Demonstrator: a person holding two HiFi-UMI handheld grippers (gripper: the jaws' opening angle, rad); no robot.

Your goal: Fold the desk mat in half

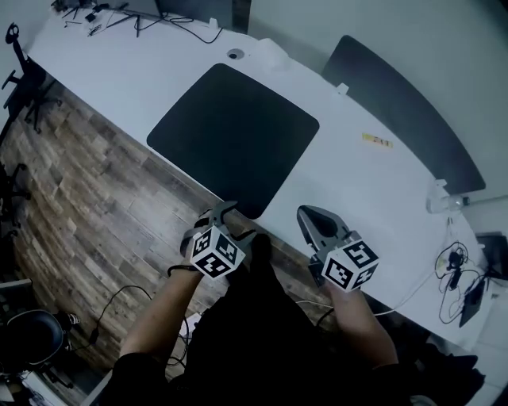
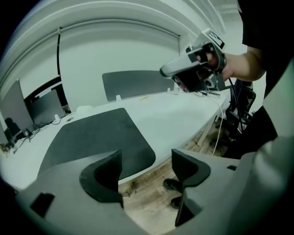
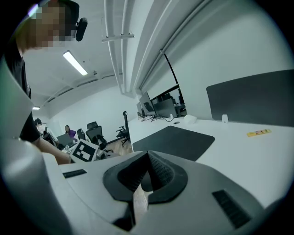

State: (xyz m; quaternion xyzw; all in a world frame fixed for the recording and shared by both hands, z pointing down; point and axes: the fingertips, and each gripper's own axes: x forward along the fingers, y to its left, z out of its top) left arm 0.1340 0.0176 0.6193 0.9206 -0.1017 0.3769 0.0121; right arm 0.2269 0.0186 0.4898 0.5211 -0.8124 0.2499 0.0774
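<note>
Closest to the head camera are the two grippers, held over the table's (image 1: 357, 178) front edge. The left gripper (image 1: 231, 219) has its jaws spread wide with nothing between them, only wooden floor (image 1: 87, 190) and the table's lip showing through the gap. The right gripper (image 1: 311, 219) has its jaws pressed together and empty, hanging above bare white tabletop.

The desk mat (image 1: 234, 135) lies flat and unfolded on the table, its near corner just ahead of the left gripper. One side runs along the table's front edge, almost flush with it. It looks nearly square with rounded corners, so no long axis can be made out.

Bare tabletop lies open to the right of the mat and behind it, up to a dark partition panel (image 1: 405, 111). Cables (image 1: 135, 20) crowd the far end, well away from the mat. The table's right end is cut off by the frame.
</note>
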